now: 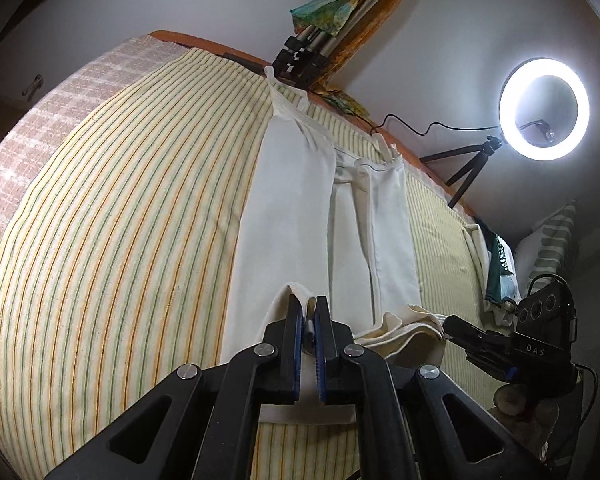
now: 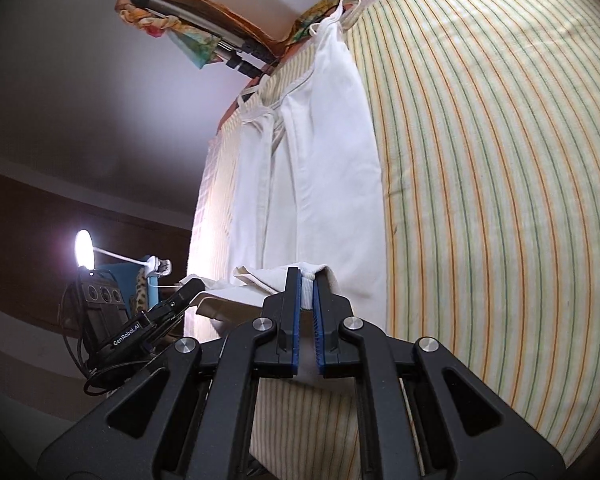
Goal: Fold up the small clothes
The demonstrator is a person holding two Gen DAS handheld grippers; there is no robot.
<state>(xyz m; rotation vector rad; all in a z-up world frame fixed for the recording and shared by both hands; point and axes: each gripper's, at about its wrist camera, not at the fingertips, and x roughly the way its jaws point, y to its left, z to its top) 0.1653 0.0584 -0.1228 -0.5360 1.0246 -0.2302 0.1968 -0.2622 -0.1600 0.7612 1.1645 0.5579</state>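
A white sleeveless garment (image 1: 288,200) lies lengthwise on the striped bedsheet (image 1: 120,200), its sides folded inward and its straps at the far end. My left gripper (image 1: 308,304) is shut on the near hem at one corner and holds it lifted. My right gripper (image 2: 308,276) is shut on the other corner of the same hem of the garment (image 2: 320,160). Each gripper shows in the other's view: the right one (image 1: 452,322) and the left one (image 2: 192,284). The hem between them sags in loose folds.
A lit ring light on a small tripod (image 1: 544,108) stands beyond the bed's far edge. A folded tripod with colourful cloth (image 1: 332,12) rests against the wall. Other clothes and a pillow (image 1: 548,240) lie at the right. The striped sheet (image 2: 500,200) spreads wide.
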